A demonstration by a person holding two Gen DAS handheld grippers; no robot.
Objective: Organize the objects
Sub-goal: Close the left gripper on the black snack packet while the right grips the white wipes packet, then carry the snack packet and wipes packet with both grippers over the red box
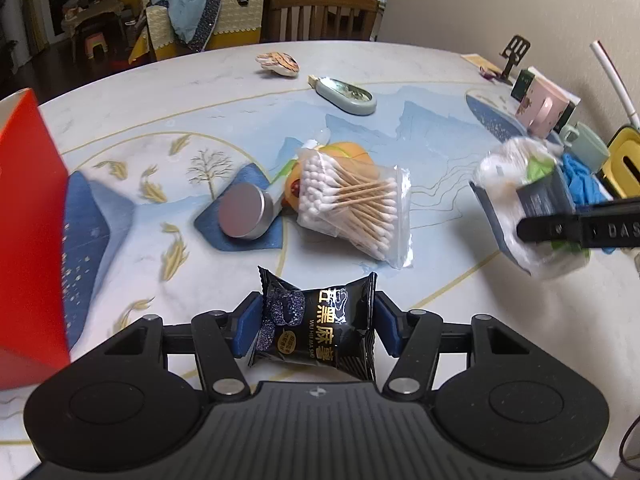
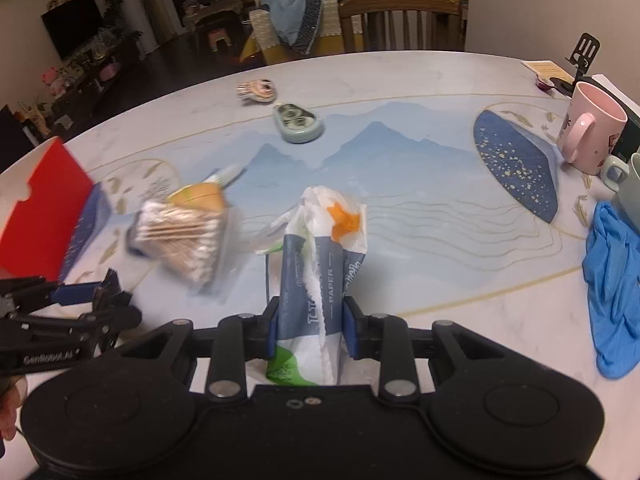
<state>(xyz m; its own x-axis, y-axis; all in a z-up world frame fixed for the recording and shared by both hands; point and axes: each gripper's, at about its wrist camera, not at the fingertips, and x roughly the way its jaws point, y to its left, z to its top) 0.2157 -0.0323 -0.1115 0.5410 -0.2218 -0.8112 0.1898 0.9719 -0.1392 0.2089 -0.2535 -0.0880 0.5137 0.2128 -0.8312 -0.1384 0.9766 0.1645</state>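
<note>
A pale worktop printed with blue mountains and gold fish carries a clear bag of cotton swabs lying over an orange packet, with a round silver tin just beside them. Farther back lie a grey-green correction tape dispenser and a small striped shell-like piece. A red box stands at the left edge, while a pink mug, a pale green mug and crumpled blue gloves sit along the right.

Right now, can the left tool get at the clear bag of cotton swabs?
Probably not yet: the left tool is shut on a black snack packet. The path to the swab bag looks free.
</note>
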